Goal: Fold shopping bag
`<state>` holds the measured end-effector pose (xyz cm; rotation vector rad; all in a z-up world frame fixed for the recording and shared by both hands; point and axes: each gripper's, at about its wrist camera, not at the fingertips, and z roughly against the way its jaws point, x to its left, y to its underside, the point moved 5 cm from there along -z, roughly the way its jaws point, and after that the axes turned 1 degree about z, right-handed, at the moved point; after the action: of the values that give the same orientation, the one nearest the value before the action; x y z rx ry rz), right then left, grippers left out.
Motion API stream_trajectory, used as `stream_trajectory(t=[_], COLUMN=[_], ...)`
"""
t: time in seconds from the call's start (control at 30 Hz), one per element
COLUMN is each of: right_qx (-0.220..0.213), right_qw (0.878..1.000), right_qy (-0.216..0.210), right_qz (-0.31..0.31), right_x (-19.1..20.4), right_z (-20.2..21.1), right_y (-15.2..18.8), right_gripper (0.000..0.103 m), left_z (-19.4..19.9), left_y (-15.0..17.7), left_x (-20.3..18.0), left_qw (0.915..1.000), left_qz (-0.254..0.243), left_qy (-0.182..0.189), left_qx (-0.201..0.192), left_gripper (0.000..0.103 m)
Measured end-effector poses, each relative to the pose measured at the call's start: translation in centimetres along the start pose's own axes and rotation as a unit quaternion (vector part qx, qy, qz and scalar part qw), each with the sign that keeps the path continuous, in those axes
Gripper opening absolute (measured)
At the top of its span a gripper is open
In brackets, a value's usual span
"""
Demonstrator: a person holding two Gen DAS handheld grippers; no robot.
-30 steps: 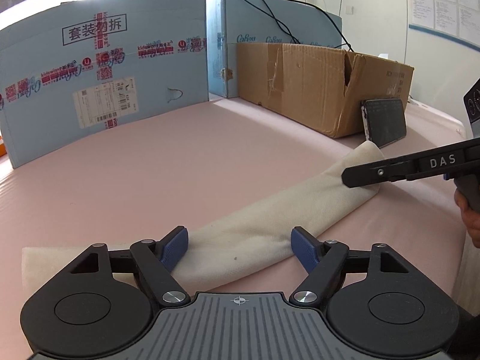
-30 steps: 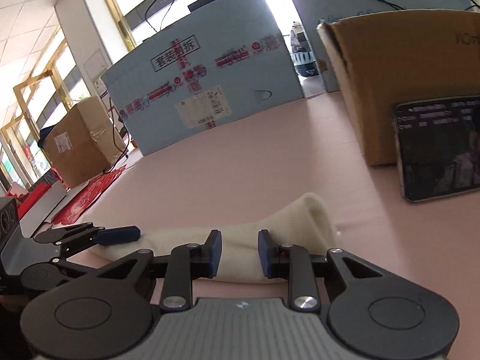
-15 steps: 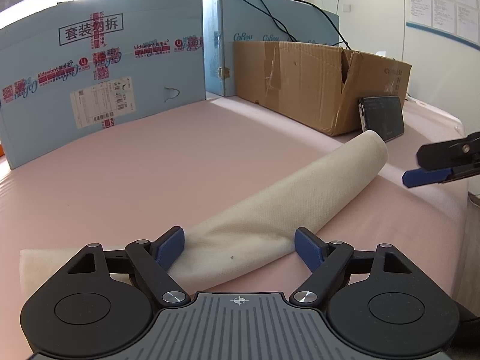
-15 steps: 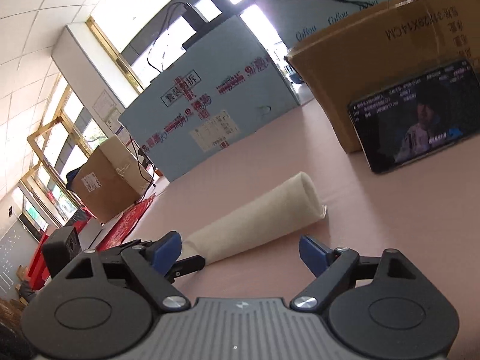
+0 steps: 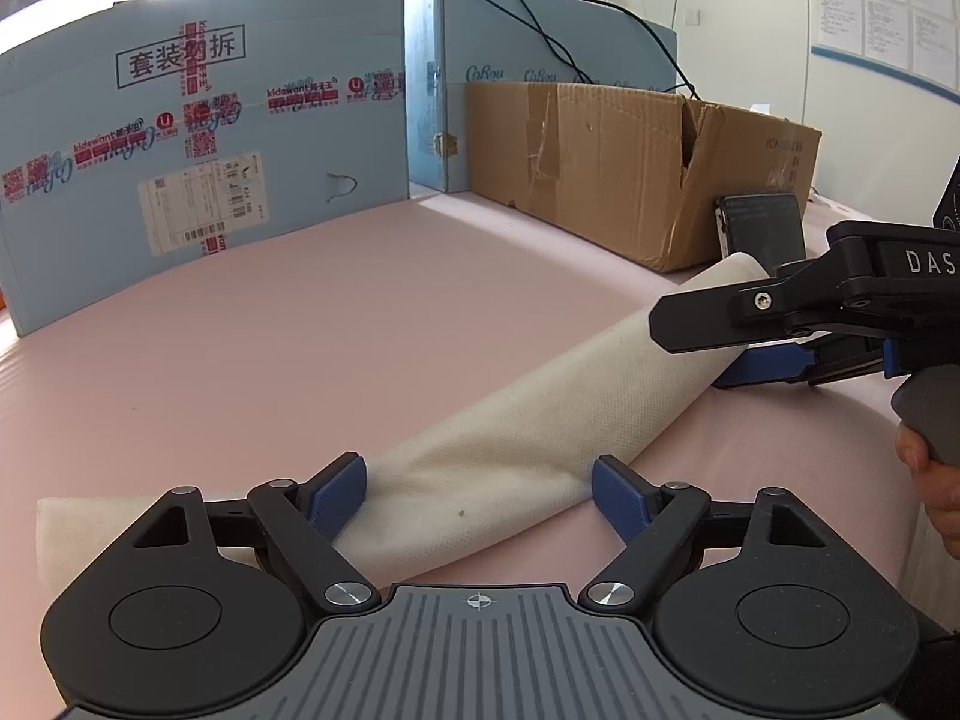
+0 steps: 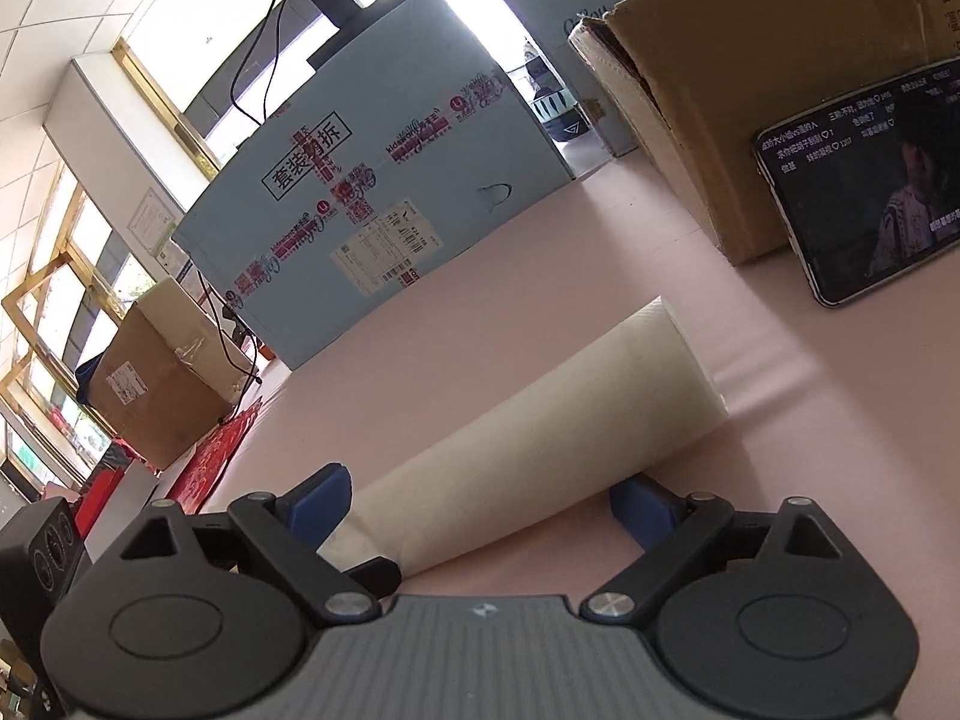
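The shopping bag (image 5: 540,420) is a cream fabric roll lying slantwise on the pink table (image 5: 300,330). My left gripper (image 5: 477,492) is open, with its blue pads standing either side of the roll near its left end. My right gripper (image 5: 690,354) comes in from the right at the far end of the roll, one finger over it and one blue pad beside it. In the right wrist view the bag (image 6: 570,408) lies between the right gripper's (image 6: 480,498) spread pads. Its jaws are opening and do not press the cloth.
Blue printed cartons (image 5: 198,150) wall the back of the table. A brown cardboard box (image 5: 630,168) stands at the back right, and a phone (image 5: 762,228) with a lit screen (image 6: 870,180) leans on it. A person's hand (image 5: 930,480) is at the right edge.
The right gripper let go of the roll's far end, drew back to the right, then returned with its jaws wide around that end. The end sprang back round. The left gripper stayed put.
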<state>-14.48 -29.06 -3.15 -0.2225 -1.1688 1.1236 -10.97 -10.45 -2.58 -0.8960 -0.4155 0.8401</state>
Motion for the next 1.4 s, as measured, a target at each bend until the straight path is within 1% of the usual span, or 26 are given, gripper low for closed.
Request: stream_trajectory(t=[0.07, 0.1, 0.13, 0.2, 0.23, 0.27, 0.37, 0.4, 0.43, 0.5, 0.57, 0.7, 0.8, 0.87, 0.9, 0.93, 1.0, 1.07, 1.1, 1.13, 1.17, 1.2, 1.23, 1.27, 1.37, 1.4], right_qx=[-0.005, -0.007, -0.008, -0.008, -0.009, -0.009, -0.003, -0.001, 0.001, 0.002, 0.008, 0.012, 0.021, 0.024, 0.022, 0.019, 0.013, 0.002, -0.008, -0.019, -0.021, -0.028, -0.031, -0.025, -0.002, -0.005], right_qw=[1.000, 1.000, 1.000, 0.998, 0.997, 0.996, 0.994, 0.991, 0.989, 0.983, 0.977, 0.960, 0.959, 0.958, 0.954, 0.949, 0.937, 0.916, 0.901, 0.884, 0.873, 0.859, 0.849, 0.848, 0.862, 0.859], right_qy=[-0.010, -0.004, 0.010, 0.037, 0.047, 0.056, 0.053, 0.054, 0.055, 0.068, 0.081, 0.107, 0.107, 0.106, 0.112, 0.118, 0.132, 0.149, 0.159, 0.168, 0.169, 0.158, 0.146, 0.130, 0.086, 0.082], right_qz=[-0.003, 0.003, 0.018, 0.044, 0.057, 0.071, 0.100, 0.119, 0.138, 0.168, 0.199, 0.260, 0.261, 0.267, 0.278, 0.293, 0.322, 0.373, 0.405, 0.436, 0.458, 0.485, 0.507, 0.514, 0.499, 0.506], right_x=[0.3, 0.4, 0.7, 1.1, 1.4, 1.7, 2.8, 3.3, 3.8, 4.2, 4.7, 5.8, 5.6, 5.5, 5.8, 6.1, 6.8, 7.9, 8.6, 9.3, 9.8, 10.4, 10.8, 11.1, 11.1, 11.3], right_z=[-0.3, -0.4, -0.7, -1.2, -1.4, -1.6, -2.2, -2.5, -2.8, -3.0, -3.3, -3.6, -3.6, -3.6, -3.7, -3.7, -3.9, -4.0, -4.0, -4.0, -4.0, -4.0, -3.9, -4.0, -4.0, -3.9], right_y=[0.1, 0.1, 0.1, 0.1, 0.1, 0.2, 0.5, 0.7, 0.9, 1.1, 1.2, 1.5, 1.2, 1.3, 1.4, 1.6, 2.0, 2.7, 3.2, 3.6, 3.7, 3.9, 4.1, 4.0, 3.2, 3.2], right_gripper=[0.094, 0.089, 0.079, 0.067, 0.063, 0.063, 0.056, 0.050, 0.041, 0.037, 0.037, 0.036, 0.034, 0.034, 0.034, 0.034, 0.033, 0.032, 0.025, 0.021, 0.020, 0.018, 0.014, 0.013, 0.011, 0.011], left_z=[0.0, 0.0, -0.1, -0.1, -0.1, -0.1, -0.1, -0.1, -0.1, -0.1, -0.1, 0.3, 1.8, 3.2, 3.5, 3.4, 2.1, 1.0, 0.9, 0.9, 0.9, 0.9, 0.9, 0.9, 0.9, 1.0], left_y=[0.0, 0.0, 0.0, 0.0, 0.0, 0.0, 0.0, 0.0, 0.0, 0.0, 0.0, 0.0, 0.0, -0.4, -0.5, -0.5, 0.0, 0.3, 0.3, 0.3, 0.4, 0.5, 0.5, 0.5, 0.5, 0.5], left_x=[0.0, 0.1, 0.1, 0.0, 0.0, 0.0, 0.0, 0.0, 0.0, 0.0, 0.0, 0.2, 1.1, 2.5, 2.8, 2.9, 2.5, 2.2, 2.2, 2.3, 2.5, 2.6, 2.8, 2.8, 3.2, 3.4], left_qw=[1.0000, 1.0000, 1.0000, 1.0000, 1.0000, 1.0000, 1.0000, 1.0000, 1.0000, 1.0000, 1.0000, 1.0000, 0.9993, 0.9967, 0.9958, 0.9958, 0.9981, 0.9989, 0.9989, 0.9990, 0.9991, 0.9992, 0.9992, 0.9992, 0.9991, 0.9989], left_qz=[0.001, 0.001, 0.000, 0.000, 0.000, 0.000, 0.000, 0.000, 0.000, 0.000, 0.001, 0.005, 0.016, 0.044, 0.049, 0.047, 0.030, 0.015, 0.012, 0.012, 0.017, 0.022, 0.026, 0.028, 0.040, 0.045], left_qy=[0.001, 0.001, 0.001, 0.001, 0.001, 0.001, 0.001, 0.001, 0.001, 0.002, 0.003, 0.005, -0.003, -0.012, -0.019, -0.027, -0.037, -0.044, -0.045, -0.043, -0.038, -0.034, -0.031, -0.029, -0.016, -0.011], left_qx=[0.000, 0.000, 0.000, 0.001, 0.001, 0.001, 0.002, 0.002, 0.002, 0.001, 0.001, -0.006, -0.035, -0.068, -0.075, -0.073, -0.039, -0.007, -0.004, -0.002, -0.001, -0.001, -0.001, -0.001, -0.002, -0.004], left_gripper=[0.085, 0.085, 0.085, 0.086, 0.086, 0.086, 0.086, 0.086, 0.086, 0.086, 0.086, 0.086, 0.085, 0.085, 0.083, 0.079, 0.076, 0.076, 0.076, 0.076, 0.076, 0.076, 0.076, 0.076, 0.078, 0.078])
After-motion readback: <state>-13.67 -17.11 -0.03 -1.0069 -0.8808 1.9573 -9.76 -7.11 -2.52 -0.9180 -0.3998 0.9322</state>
